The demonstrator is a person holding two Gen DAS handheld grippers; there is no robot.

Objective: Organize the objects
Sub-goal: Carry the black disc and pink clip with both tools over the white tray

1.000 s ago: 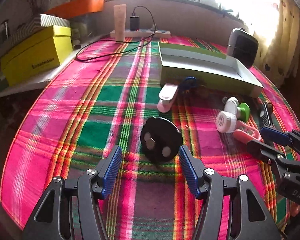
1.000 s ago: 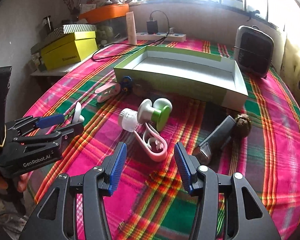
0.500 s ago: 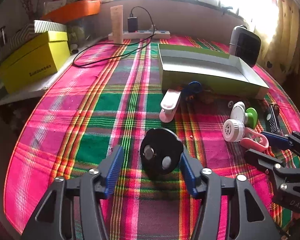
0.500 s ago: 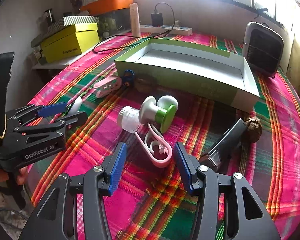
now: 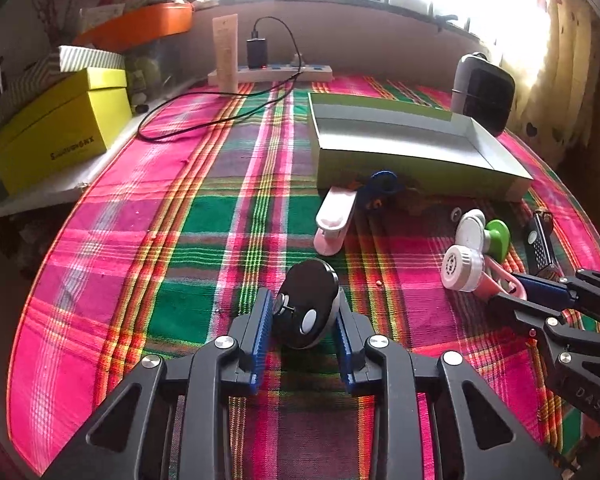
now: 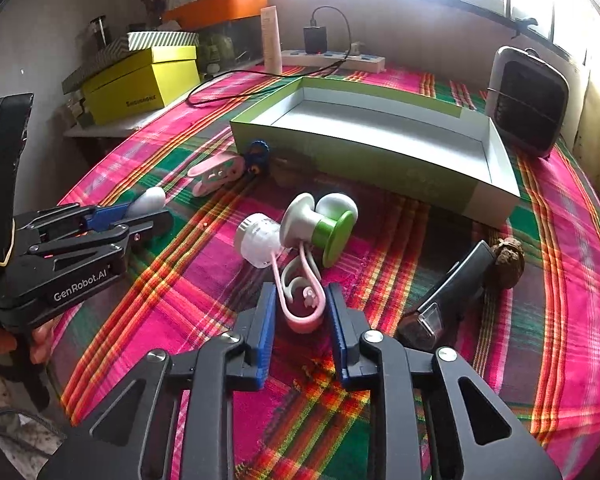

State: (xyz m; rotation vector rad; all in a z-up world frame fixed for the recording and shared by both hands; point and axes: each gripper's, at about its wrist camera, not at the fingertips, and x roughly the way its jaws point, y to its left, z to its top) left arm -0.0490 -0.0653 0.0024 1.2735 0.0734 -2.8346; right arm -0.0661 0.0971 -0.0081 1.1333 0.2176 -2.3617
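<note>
A black disc (image 5: pixel 306 316) with two small round silver parts lies on the plaid cloth, and my left gripper (image 5: pixel 302 304) is closing on it, its blue pads pressing both sides. In the right wrist view the left gripper (image 6: pixel 156 216) comes in from the left. My right gripper (image 6: pixel 300 296) is shut on a pink loop (image 6: pixel 302 324), which leads to a white round cap (image 6: pixel 258 244). In the left wrist view the right gripper (image 5: pixel 504 292) reaches in from the right, at the pink loop (image 5: pixel 496 280). An open, empty green box (image 6: pixel 380 160) stands behind.
A white-and-green spool (image 6: pixel 328 224), a pink clip (image 6: pixel 216 176), a blue toy (image 6: pixel 258 152), a black trimmer (image 6: pixel 448 296) and a brown nut (image 6: pixel 508 256) lie in front of the box. A dark heater (image 6: pixel 528 100) stands back right, a yellow box (image 6: pixel 140 84) left.
Both grippers went from wide open to closed: the left one on the black disc, the right one on the pink loop. Neither hand has shifted noticeably.
</note>
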